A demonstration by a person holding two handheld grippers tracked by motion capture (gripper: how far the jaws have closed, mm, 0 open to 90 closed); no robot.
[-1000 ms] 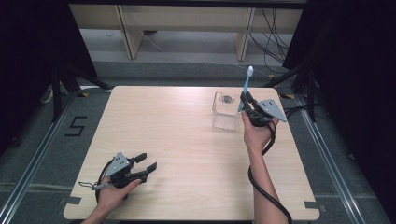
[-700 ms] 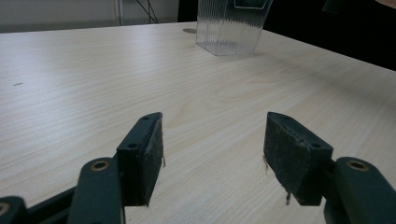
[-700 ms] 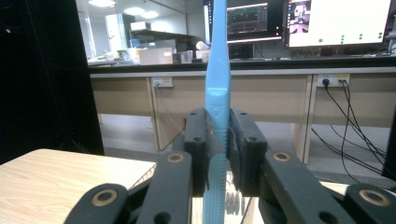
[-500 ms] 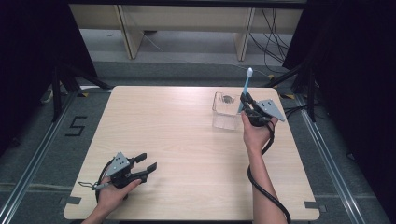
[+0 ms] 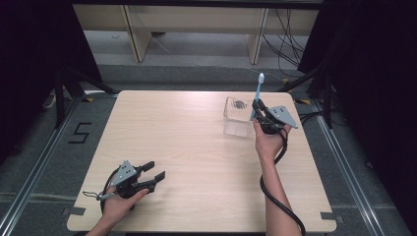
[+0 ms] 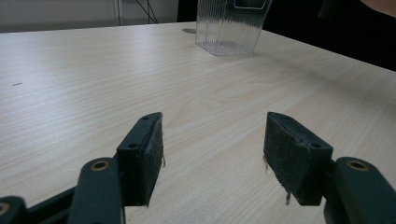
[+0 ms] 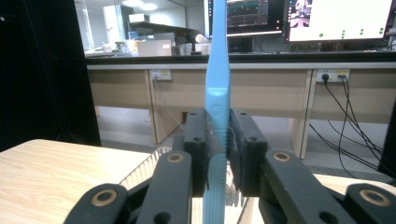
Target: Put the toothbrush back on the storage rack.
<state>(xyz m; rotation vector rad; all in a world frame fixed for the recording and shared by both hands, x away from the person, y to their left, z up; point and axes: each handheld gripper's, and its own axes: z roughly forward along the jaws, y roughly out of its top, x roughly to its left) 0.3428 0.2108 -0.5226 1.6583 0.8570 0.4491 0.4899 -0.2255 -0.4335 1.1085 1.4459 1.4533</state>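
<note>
Light blue toothbrush (image 5: 257, 96) held upright, clamped in right gripper (image 5: 257, 109) jaws | clear ribbed cup (image 5: 236, 118) beside it on desk (image 5: 196, 147) | left gripper (image 5: 153, 173) jaws apart, empty.

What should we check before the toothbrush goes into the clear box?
1. Toothbrush clamped tight in the right gripper: ok.
2. Toothbrush upright, brush end up: ok.
3. Clear box standing upright on the table: ok.
4. Toothbrush lined up above the box opening: cannot tell, it looks beside the box's right edge.
5. Box free of other things: cannot tell, a dark patch shows at its bottom.
6. Left gripper open, resting far from the box: ok.
</note>
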